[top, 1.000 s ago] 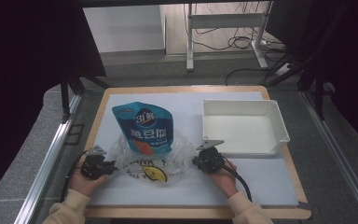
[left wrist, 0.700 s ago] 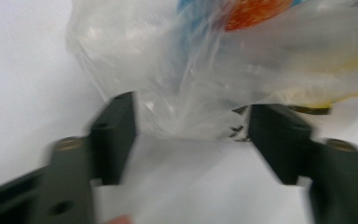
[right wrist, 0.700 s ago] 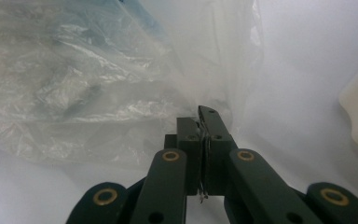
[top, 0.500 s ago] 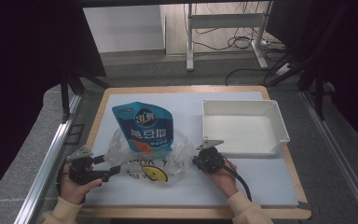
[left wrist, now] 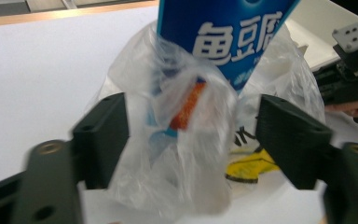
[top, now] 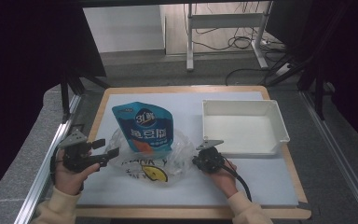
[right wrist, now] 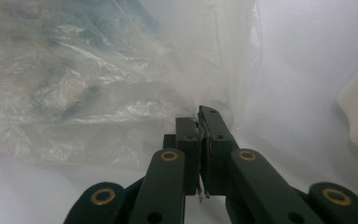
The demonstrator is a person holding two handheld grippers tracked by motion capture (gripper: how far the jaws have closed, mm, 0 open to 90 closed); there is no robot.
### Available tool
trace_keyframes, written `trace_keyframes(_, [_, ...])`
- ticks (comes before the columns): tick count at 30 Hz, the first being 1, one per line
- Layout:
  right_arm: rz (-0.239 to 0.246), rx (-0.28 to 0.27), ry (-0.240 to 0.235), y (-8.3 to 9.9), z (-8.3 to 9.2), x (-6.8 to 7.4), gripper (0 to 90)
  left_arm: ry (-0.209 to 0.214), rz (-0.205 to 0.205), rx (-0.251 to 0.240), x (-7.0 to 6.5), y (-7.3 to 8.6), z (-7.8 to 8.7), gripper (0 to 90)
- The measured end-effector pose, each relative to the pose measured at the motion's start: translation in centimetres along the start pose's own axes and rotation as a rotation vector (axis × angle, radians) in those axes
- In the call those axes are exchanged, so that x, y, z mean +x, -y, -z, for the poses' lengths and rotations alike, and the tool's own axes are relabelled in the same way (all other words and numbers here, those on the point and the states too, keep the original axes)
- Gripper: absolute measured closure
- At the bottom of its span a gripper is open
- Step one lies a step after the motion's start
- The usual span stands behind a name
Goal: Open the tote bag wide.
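1. Blue stand-up pouch (top: 142, 129), white lettering, orange patch near its base. It lies on the white mat (top: 261, 184), its lower end inside the mouth of the bag and its top pointing away from you. It is likely half-loaded so the film can be drawn up around it.

2. Clear plastic bag (top: 154, 161), crumpled, with a yellow and black print on the side toward you. It rests on the mat between your 2 grippers, with the pouch bottom visible through the film.

3. Right gripper (top: 202, 159). The jaws are pressed together on a fold of the bag's edge, as the right gripper view shows at the jaw tips (right wrist: 201, 122). You seem to hold it there as an anchor that keeps 1 side of the mouth fixed.

4. Left gripper (top: 111, 153). The jaws stand apart after a recent change of width, and in the left gripper view the bag film (left wrist: 182, 140) sits between the pads without being pinched. It hovers at the bag's left edge, probably to take a fresh hold.

5. White plastic bin (top: 242, 128). Rectangular, nothing in it, to the right of the bag and apart from it.
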State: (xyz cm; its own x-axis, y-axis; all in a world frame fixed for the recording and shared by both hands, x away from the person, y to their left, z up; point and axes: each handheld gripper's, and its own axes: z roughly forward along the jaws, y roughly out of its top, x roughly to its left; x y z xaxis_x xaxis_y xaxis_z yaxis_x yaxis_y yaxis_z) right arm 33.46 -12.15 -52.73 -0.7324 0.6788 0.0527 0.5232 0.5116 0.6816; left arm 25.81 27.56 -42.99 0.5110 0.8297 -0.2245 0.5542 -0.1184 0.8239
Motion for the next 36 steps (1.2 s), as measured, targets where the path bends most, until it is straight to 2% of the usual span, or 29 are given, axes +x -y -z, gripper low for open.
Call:
trace_keyframes(4, [0.001,0.001,0.003,0.0,0.0,0.0,85.9,-0.004,-0.003,0.004,0.2,-0.7,-0.9,45.6])
trace_keyframes(8, [0.006,0.002,0.009,0.0,0.0,0.0,85.5,0.002,-0.014,-0.002,0.5,-0.9,-1.4,71.5])
trace_keyframes(10, [0.008,0.004,0.010,0.0,0.0,0.0,85.4,-0.004,-0.017,-0.007,0.6,-0.8,-1.3,79.7])
trace_keyframes(12, [0.010,0.004,0.012,0.0,0.0,0.0,85.4,-0.006,-0.016,-0.012,0.8,-0.5,-1.2,83.5])
trace_keyframes(18, [0.014,0.002,0.015,-0.1,0.1,0.0,82.6,-0.014,-0.003,-0.017,1.5,0.4,-1.1,86.1])
trace_keyframes(20, [0.011,0.001,0.014,-0.1,0.2,-0.1,80.8,-0.019,-0.013,-0.009,1.5,0.6,-1.3,86.4])
trace_keyframes(23, [0.019,-0.010,0.002,-0.3,0.8,-0.1,69.6,-0.011,-0.021,-0.007,1.4,0.8,-1.5,86.5])
trace_keyframes(25, [0.026,-0.018,-0.002,-0.4,1.6,0.0,60.6,-0.005,-0.025,0.000,1.4,0.9,-1.8,86.5])
trace_keyframes(29, [0.017,-0.082,-0.014,-0.5,3.6,0.3,47.6,0.009,-0.029,0.008,1.4,1.1,-2.2,86.5])
trace_keyframes(36, [0.022,-0.174,-0.037,-1.2,7.6,0.9,38.2,0.018,-0.022,0.000,1.5,1.1,-2.1,86.4])
